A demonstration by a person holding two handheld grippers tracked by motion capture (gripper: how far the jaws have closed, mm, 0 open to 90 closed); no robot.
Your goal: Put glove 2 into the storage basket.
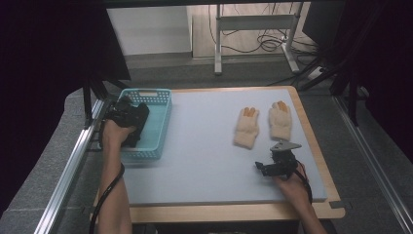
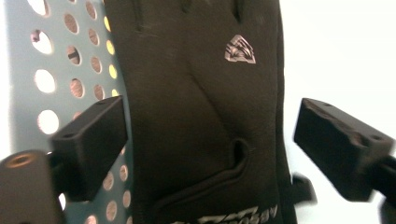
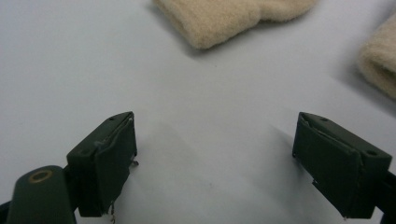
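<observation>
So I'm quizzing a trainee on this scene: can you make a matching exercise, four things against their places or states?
Things:
1. black glove
2. basket
3. cream gloves
4. right claw

Places or states:
A. side by side on the mat, far right
B. open over bare mat
C. turquoise, at the mat's left edge
D. between the left claw's open jaws, over the basket

Pairs: 1-D, 2-C, 3-A, 4-B
</observation>
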